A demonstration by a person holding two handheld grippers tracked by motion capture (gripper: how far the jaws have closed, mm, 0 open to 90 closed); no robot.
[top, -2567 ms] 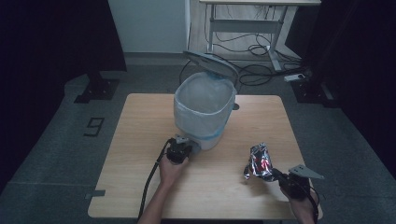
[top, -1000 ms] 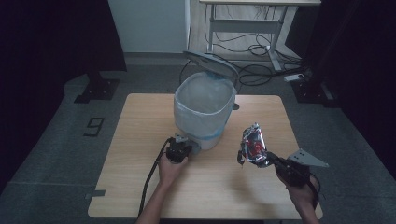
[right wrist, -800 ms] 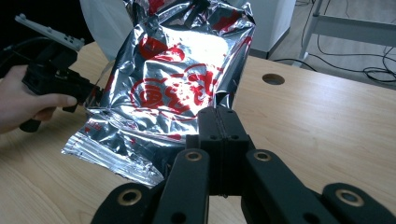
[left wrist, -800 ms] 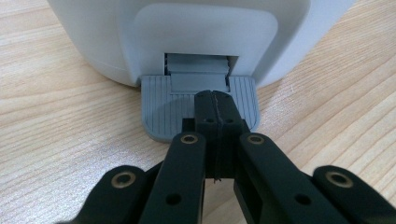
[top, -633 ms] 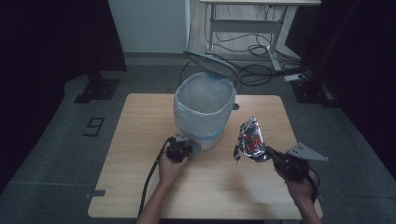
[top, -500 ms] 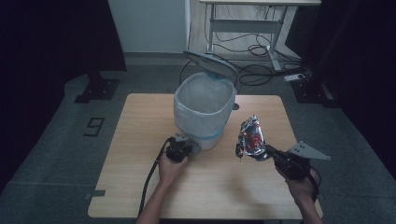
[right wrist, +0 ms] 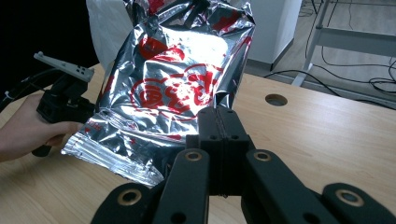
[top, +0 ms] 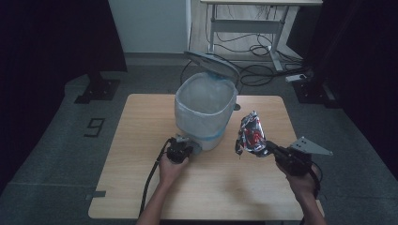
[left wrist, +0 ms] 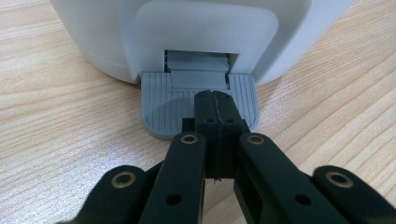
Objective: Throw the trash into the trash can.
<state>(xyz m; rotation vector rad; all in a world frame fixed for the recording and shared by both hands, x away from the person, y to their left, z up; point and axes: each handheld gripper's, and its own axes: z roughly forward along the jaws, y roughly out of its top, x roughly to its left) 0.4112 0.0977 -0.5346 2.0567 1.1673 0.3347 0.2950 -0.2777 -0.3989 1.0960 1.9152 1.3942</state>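
Raised and carried leftward since the earlier high view, the silver snack bag (top: 250, 134) now hangs above the bench (top: 131, 140), just beside the right wall of the white bin (top: 205, 112); before, it lay flat on the wood near the right hand. The right claw (top: 269, 146) is pinched shut on the bag's lower edge, and in the right gripper view the crinkled foil with red print (right wrist: 173, 88) rises straight up from the closed jaws. The bag's long axis stands nearly upright, its top end pointing up and leaning slightly toward the bin, its bottom end held at the claw.

The left claw (left wrist: 215, 100) has kept its place. Its jaws are closed with nothing between them, and their tips press down on the grey ribbed pedal (left wrist: 159, 100) at the foot of the bin. The bin's lid (top: 211, 61) stands tipped open at the back, and a pale liner shows at the open mouth.

The bin's rim is the one thing standing between the bag and the opening. A round cable hole (right wrist: 276, 99) sits in the bench behind the bag. Beyond the bench lie a grey floor with a painted number nine (top: 95, 126), loose cables (top: 256, 49) and a desk frame (top: 244, 23).
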